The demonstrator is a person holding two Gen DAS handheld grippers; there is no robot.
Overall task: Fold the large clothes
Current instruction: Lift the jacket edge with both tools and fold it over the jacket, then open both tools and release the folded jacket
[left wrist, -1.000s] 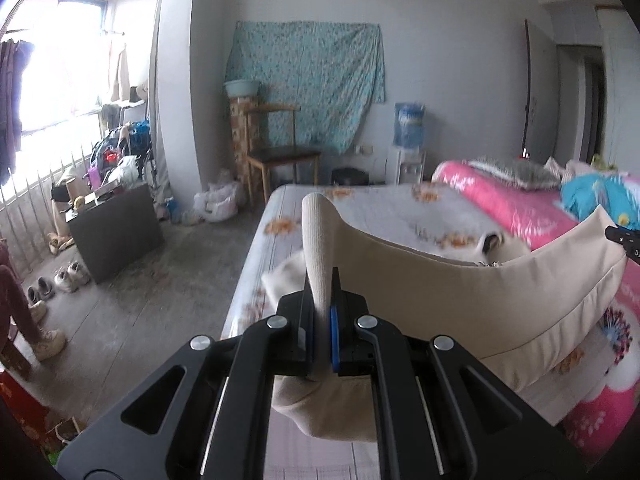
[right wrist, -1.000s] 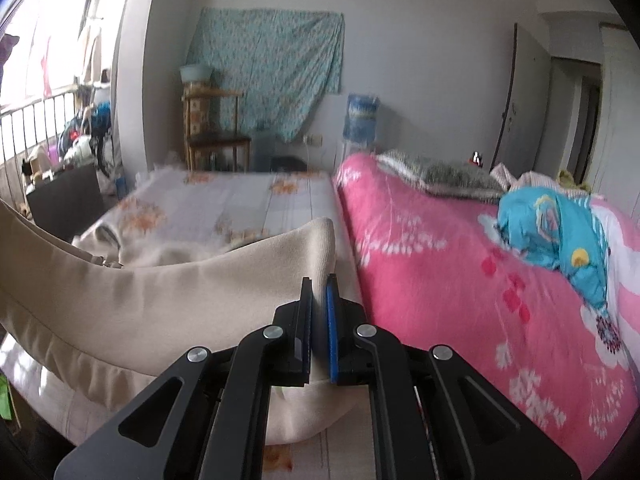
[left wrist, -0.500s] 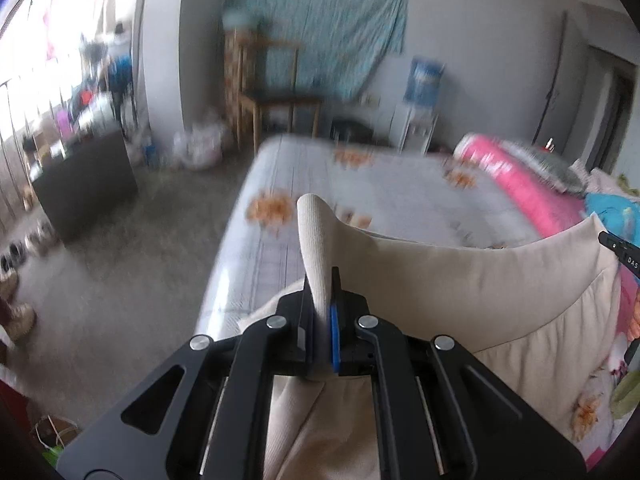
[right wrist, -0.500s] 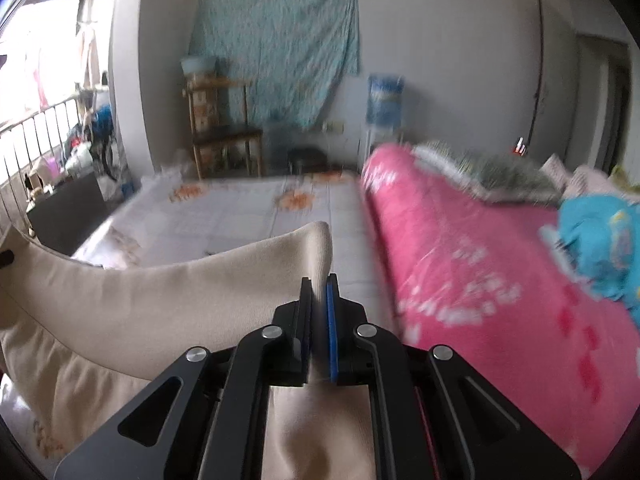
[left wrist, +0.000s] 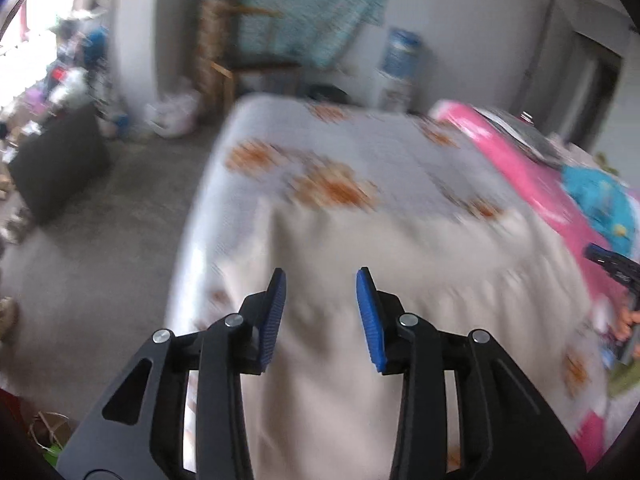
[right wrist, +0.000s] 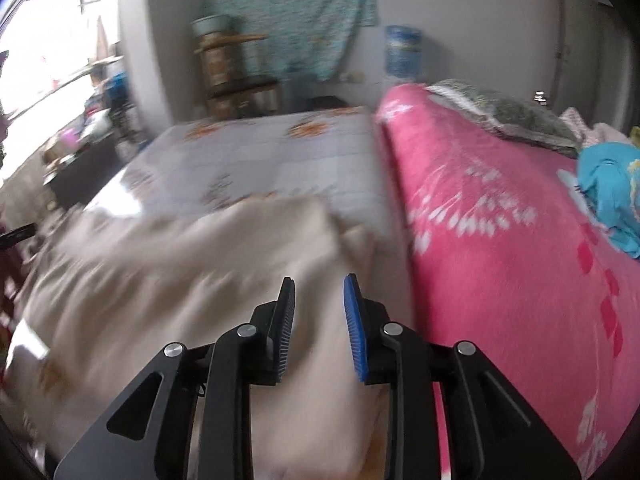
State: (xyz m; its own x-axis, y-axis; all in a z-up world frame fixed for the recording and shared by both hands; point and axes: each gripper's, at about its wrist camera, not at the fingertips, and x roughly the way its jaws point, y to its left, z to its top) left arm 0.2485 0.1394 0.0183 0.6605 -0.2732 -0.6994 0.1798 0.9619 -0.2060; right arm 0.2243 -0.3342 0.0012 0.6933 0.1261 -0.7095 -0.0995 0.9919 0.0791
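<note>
A large beige garment (left wrist: 400,280) is seen spread flat across the near part of a bed whose sheet (left wrist: 360,148) is pale with orange flower prints; both views are blurred. The left hand-held gripper (left wrist: 320,312) is held above the cloth with its blue-padded jaws parted and opening, nothing being pressed between them, though the garment lies beneath the gap. The right hand-held gripper (right wrist: 319,326) is likewise held over the garment's right edge, its jaws a narrower way apart and opening, with no cloth gripped between the pads. In the right wrist view, the garment (right wrist: 180,280) is seen to end just beside a pink blanket (right wrist: 500,240) patterned in white, which covers the right side of the bed. A turquoise piece of clothing (right wrist: 612,188) is laid on the pink blanket near its far right, and a grey patterned pillow (right wrist: 512,112) is set behind it. Against the far wall a teal floral cloth (left wrist: 320,4) is hung, with a wooden chair (left wrist: 248,64) below it and a blue water bottle (left wrist: 400,56) to its right. A dark low cabinet (left wrist: 56,160) is placed on the grey floor (left wrist: 100,280) to the left of the bed, near a bright window. The tip of the right hand-held gripper is caught at the right edge of the left wrist view.
</note>
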